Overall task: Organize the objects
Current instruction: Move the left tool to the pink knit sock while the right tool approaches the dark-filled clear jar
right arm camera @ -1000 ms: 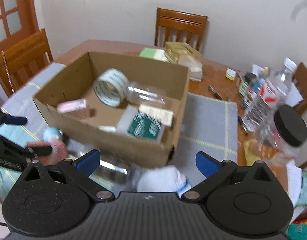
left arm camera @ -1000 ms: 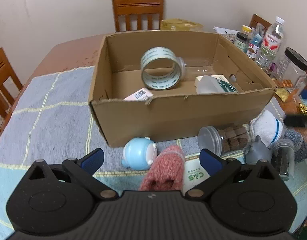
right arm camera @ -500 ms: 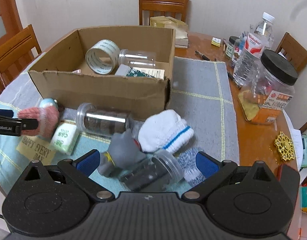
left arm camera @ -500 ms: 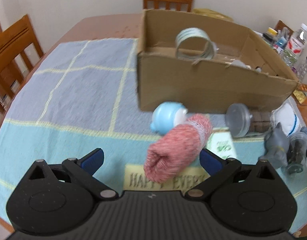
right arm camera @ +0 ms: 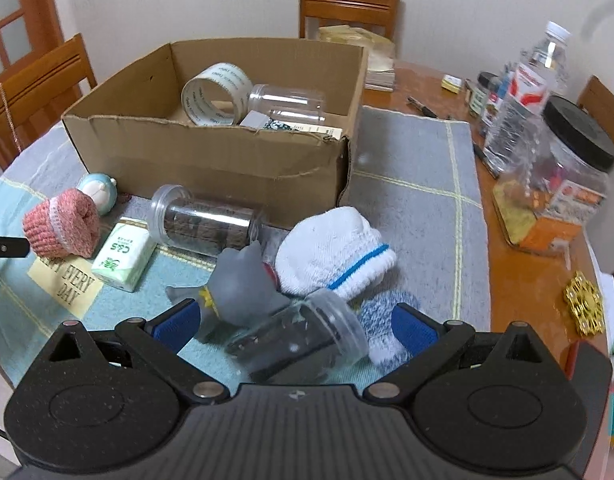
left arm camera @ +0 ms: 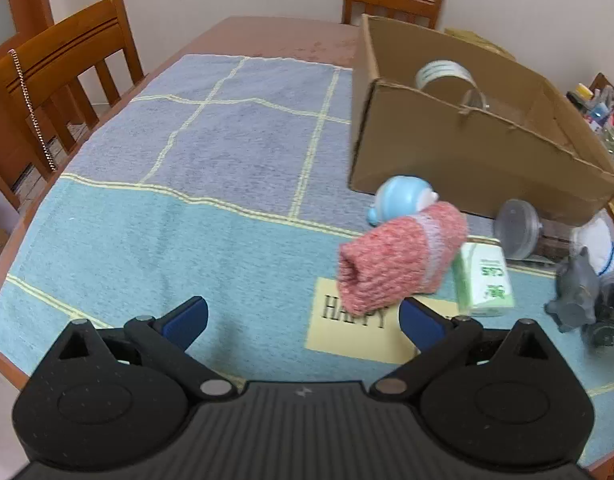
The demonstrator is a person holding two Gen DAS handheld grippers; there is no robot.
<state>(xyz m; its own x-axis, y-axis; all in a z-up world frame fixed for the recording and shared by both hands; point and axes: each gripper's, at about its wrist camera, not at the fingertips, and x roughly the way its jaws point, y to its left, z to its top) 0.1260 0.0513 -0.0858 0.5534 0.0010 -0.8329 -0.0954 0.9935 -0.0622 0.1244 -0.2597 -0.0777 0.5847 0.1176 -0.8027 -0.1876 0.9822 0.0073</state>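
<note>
Three socks (right arm camera: 61, 222), three clear jars (right arm camera: 205, 222), two toys (right arm camera: 237, 286), one box (right arm camera: 211, 160), one tape roll (right arm camera: 215, 94).

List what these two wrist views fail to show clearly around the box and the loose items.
- Cardboard box floor, left wrist view: hidden by its near wall; only the tape roll top shows.
- Label of the black-lidded jar, right wrist view: blurred, unreadable.
- Yellow note, right wrist view: first word covered by the pink sock.
- Left gripper, right wrist view: cut off at the left edge.

Soft indoor light (fisheye-bent edges)
</note>
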